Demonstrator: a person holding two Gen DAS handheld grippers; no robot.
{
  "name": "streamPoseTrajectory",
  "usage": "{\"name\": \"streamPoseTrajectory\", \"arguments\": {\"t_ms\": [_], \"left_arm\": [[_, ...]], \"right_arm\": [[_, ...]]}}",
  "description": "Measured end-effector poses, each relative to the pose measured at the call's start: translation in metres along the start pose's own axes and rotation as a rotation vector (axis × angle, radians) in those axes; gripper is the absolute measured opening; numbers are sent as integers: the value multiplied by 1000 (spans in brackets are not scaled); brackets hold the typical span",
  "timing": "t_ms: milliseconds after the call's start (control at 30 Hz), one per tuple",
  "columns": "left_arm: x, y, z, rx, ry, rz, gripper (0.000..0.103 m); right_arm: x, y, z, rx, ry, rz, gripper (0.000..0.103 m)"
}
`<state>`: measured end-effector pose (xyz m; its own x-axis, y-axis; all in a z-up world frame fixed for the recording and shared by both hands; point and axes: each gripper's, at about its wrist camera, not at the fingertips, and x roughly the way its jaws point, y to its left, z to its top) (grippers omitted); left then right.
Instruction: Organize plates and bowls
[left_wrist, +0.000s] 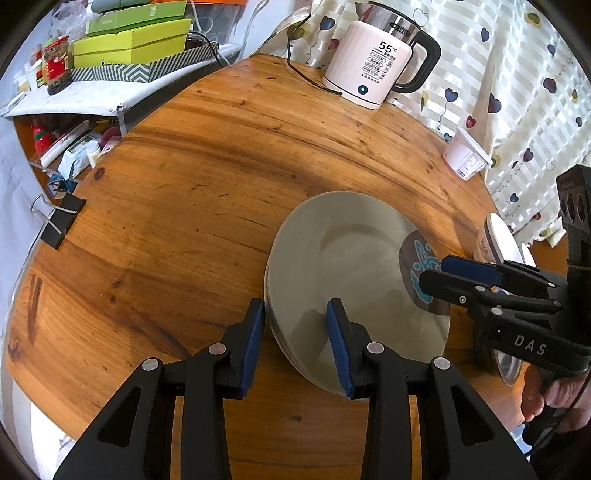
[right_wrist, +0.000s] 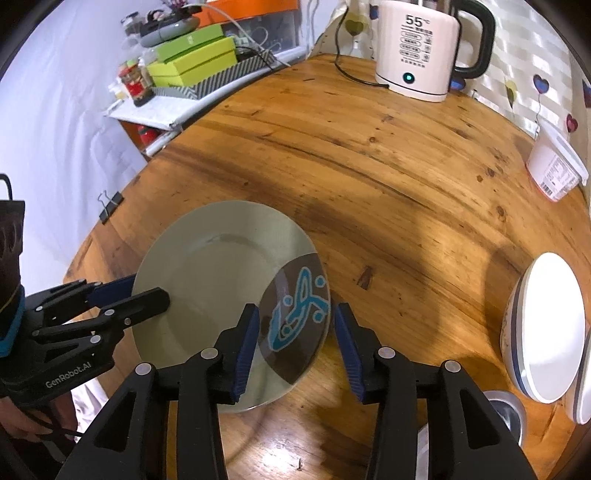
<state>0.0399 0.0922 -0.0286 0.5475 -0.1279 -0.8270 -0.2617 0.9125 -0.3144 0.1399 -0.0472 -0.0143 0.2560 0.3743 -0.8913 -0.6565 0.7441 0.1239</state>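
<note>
Straddling opposite rims of the grey round ceramic plate (right_wrist: 221, 295) on the wooden table (right_wrist: 388, 184), both tongs, left (left_wrist: 295, 343) and right (right_wrist: 295, 347), stand open.

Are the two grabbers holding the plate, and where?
No. Both the left gripper and the right gripper straddle opposite edges of the plate with jaws open, pressing nothing.

- kettle (left_wrist: 373, 62) at the table's (left_wrist: 207, 155) far edge, cord plugged in
- white tub (left_wrist: 466, 155) by the curtain (left_wrist: 517, 74)
- binder clip (left_wrist: 61, 221) on the table's left edge
- green boxes (left_wrist: 133, 40) on a shelf
</note>
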Motion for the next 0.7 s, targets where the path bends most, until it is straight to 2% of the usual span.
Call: {"name": "streamPoseTrajectory", "arguments": {"t_ms": [233, 267, 333, 400, 700], "left_arm": [[-8, 11, 4, -29, -39, -16, 36], [-8, 12, 5, -34, -41, -17, 36], [-7, 15, 5, -42, -38, -20, 36], [-5, 14, 5, -40, -33, -24, 36], [-3, 5, 1, -15, -22, -44, 36]], "right_arm": [[-5, -11, -6, 52, -24, 8, 41], [-4, -10, -7, 53, -25, 10, 39], [-2, -10, -9, 54, -22, 20, 25], [0, -9, -11, 57, -20, 27, 20], [0, -9, -12, 55, -34, 29, 18]]}}
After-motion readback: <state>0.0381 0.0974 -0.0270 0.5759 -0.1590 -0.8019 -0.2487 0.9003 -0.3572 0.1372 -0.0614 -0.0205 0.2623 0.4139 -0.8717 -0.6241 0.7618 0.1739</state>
